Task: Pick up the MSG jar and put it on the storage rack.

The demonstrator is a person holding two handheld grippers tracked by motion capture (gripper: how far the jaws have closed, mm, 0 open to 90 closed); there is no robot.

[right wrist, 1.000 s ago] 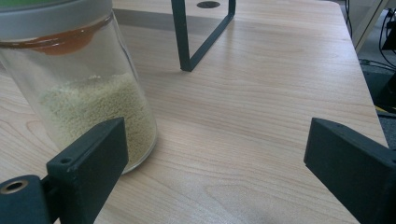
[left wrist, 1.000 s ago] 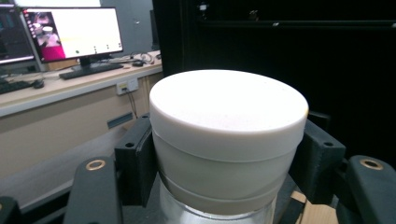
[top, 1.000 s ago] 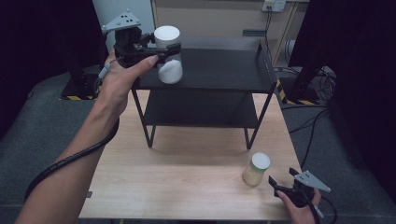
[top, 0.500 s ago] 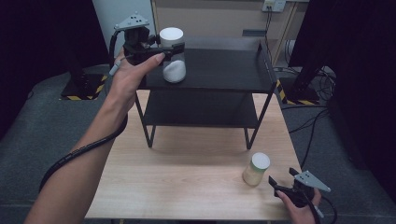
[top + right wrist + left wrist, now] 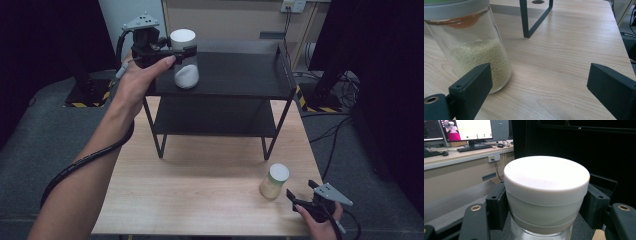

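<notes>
Two jars: the left tongs (image 5: 181,50) grip one white-lidded jar (image 5: 184,57) on the black shelf (image 5: 235,75); the right tongs (image 5: 300,199) (spread wide) flank one grain jar (image 5: 274,181) on the bench (image 5: 200,190).

A black two-tier shelf rack (image 5: 235,80) stands toward the far edge of a light wooden table (image 5: 200,195), with a monitor (image 5: 465,130) and keyboard (image 5: 472,148) on a desk behind.
</notes>
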